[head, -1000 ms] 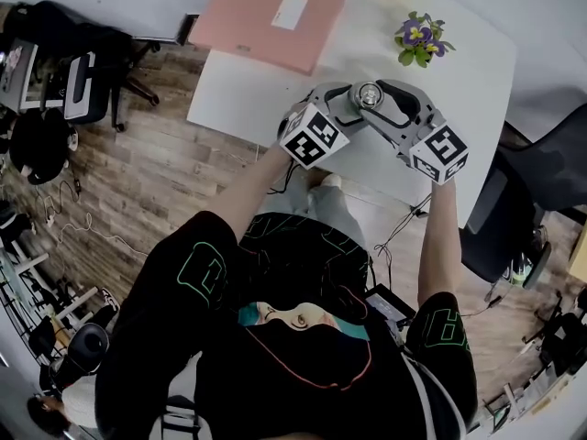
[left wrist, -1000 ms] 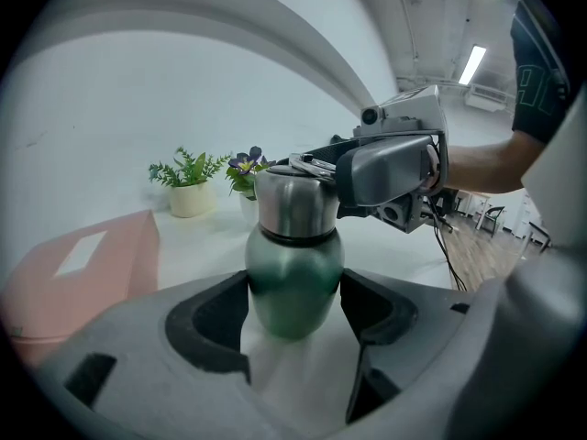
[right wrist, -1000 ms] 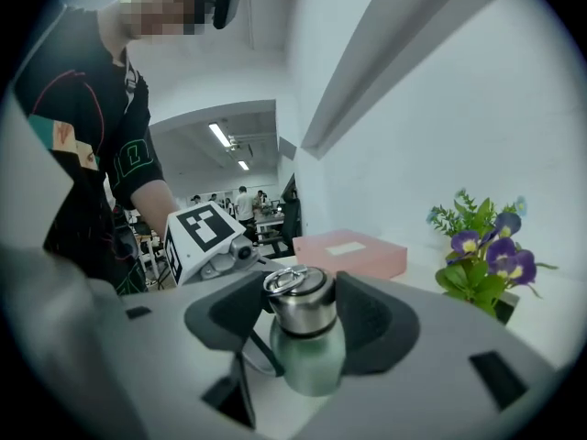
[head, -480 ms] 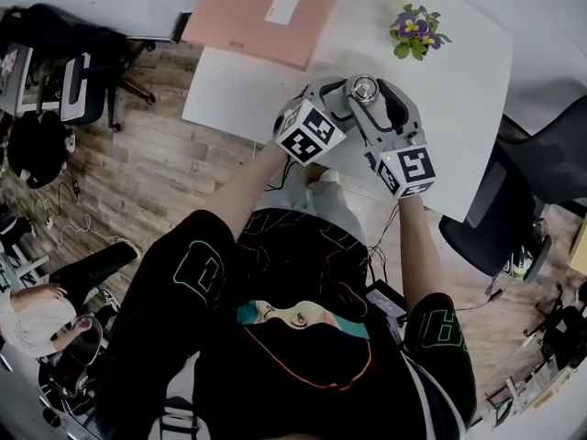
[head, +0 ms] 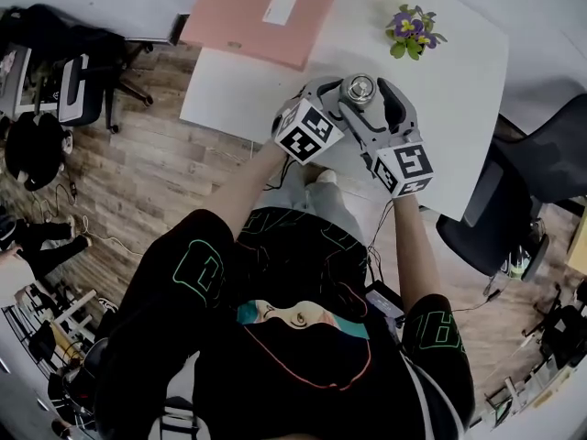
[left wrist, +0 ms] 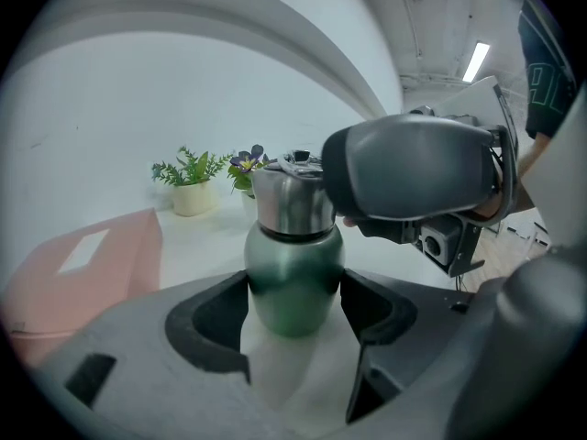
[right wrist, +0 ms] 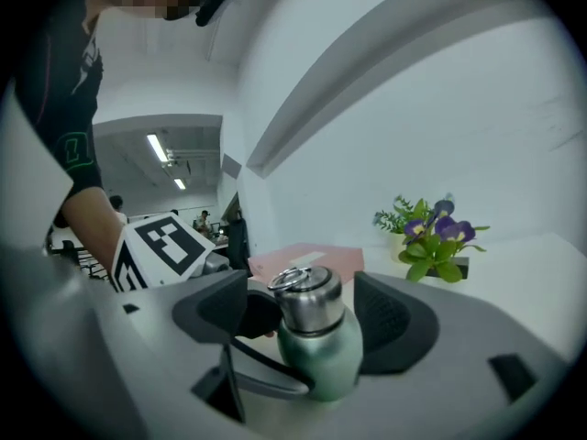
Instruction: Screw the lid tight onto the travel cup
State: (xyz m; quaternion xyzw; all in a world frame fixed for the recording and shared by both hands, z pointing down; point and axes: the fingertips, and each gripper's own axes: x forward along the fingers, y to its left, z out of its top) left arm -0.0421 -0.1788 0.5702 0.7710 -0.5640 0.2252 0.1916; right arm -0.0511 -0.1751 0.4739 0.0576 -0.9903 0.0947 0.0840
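Currently on record: green-bodied metal travel cup point(left wrist: 293, 278) w/ brushed-steel screw lid point(left wrist: 291, 202), upright, lid seated on its neck. Cup is over the near part of the white tabletop point(head: 459, 90), betw. both tools; resting on it or held just above, can't tell. L gripper point(left wrist: 293, 312): black pads point(left wrist: 215, 324) clamped on the cup's green body, one each side, in firm contact. R gripper point(right wrist: 307, 312): jaws wide and just been opening. Its pads point(right wrist: 390, 324) flank the lid w/ a gap to it each side, gripping nothing. Also on table: flat pink rectangular folder point(head: 257, 12) w/ white label, far-left in head view, well apart from cup. Small pot of purple flowers point(head: 410, 30), far side, near cup, not touching. Leafy green plant in cream pot point(left wrist: 191, 189), just beside the flowers. Off table: black office chair point(head: 541, 181) at the right edge, on wood-plank floor point(head: 138, 181).
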